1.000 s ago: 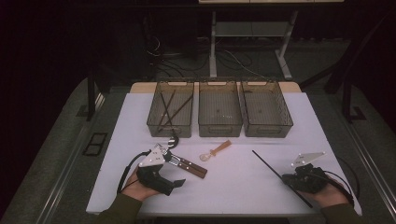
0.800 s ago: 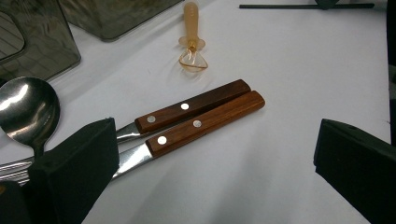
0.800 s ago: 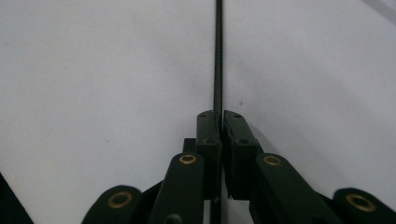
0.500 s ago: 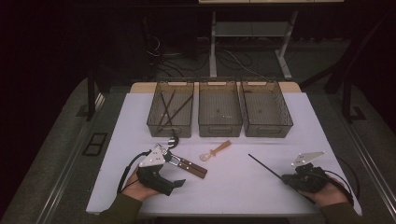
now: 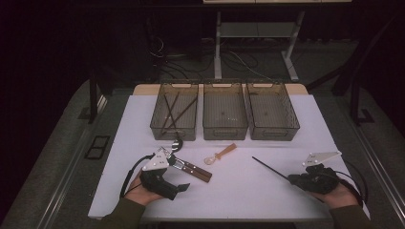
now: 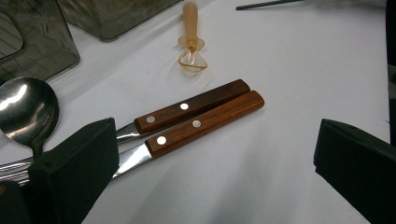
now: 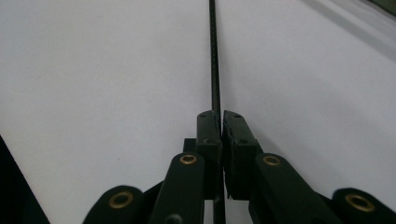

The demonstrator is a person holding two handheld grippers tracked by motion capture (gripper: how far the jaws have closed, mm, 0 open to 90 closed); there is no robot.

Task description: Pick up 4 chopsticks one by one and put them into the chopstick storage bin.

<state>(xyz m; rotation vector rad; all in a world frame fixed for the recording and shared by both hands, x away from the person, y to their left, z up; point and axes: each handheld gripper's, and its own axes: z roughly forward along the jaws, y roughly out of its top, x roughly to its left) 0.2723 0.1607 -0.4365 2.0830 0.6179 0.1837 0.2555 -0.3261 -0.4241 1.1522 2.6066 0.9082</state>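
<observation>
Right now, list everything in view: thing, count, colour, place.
bins: 3, smoky clear, in a row at the far side of the table.
dark sticks: several, in the left bin.
wood-handled utensils: 2, brown handles with metal rivets, side by side near the left gripper.
metal spoon: 1, silver, beside those utensils.
small spoon: 1, orange handle with clear bowl, mid-table.
black chopstick: 1, held in the right gripper.
table: 1, white top.
left gripper: jaws open, resting on the table.
right gripper: jaws shut on the black chopstick.
</observation>
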